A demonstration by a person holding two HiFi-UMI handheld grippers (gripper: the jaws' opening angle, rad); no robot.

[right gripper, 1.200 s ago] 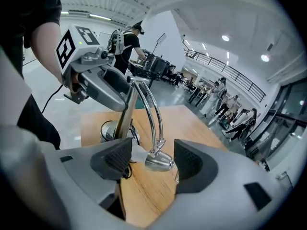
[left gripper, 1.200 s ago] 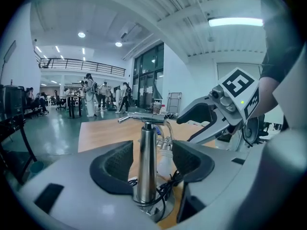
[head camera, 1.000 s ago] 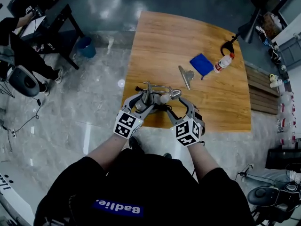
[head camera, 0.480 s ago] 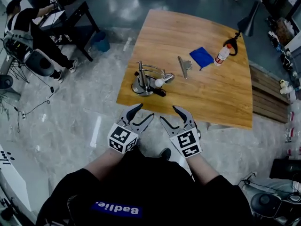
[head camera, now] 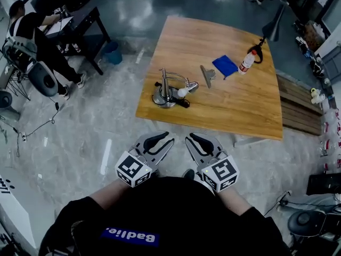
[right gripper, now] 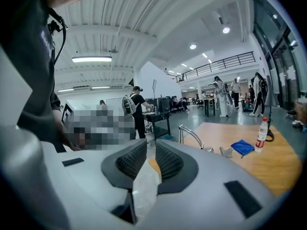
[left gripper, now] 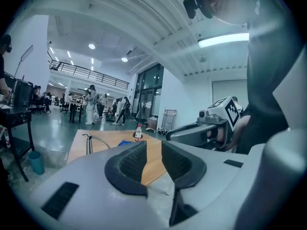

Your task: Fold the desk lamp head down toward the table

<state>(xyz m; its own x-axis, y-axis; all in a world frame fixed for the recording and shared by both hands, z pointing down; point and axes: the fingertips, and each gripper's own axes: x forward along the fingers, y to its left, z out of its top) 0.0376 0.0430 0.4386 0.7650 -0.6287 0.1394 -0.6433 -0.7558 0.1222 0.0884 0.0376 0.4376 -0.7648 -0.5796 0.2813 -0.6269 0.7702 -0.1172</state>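
Desk lamp (head camera: pixel 171 91) sits at the near-left corner of the table (head camera: pixel 240 111); chrome, round base, short upright post, thin arm arching over; the head w/ white bulb (head camera: pixel 183 93) hangs low beside the base, close to the wood; can't tell if it touches. Its long axis runs roughly along the near edge, arm reaching from the post toward the right edge, bulb tipped down.

Your left gripper (head camera: pixel 168 138) and right gripper (head camera: pixel 190 138) are over the floor, short of the near edge, well apart from the lamp; both jaw pairs have just been closing; left fingers leave a narrow gap, right fingers a slimmer one, nothing betw. either pair.

Head view alone shows base and bulb; left gripper view gives only post and arm above its jaw, plus the right gripper alongside; right gripper view shows the arch side-on, w/ blue cloth (right gripper: pixel 242 146) and bottle (right gripper: pixel 261 133) farther along the surface.
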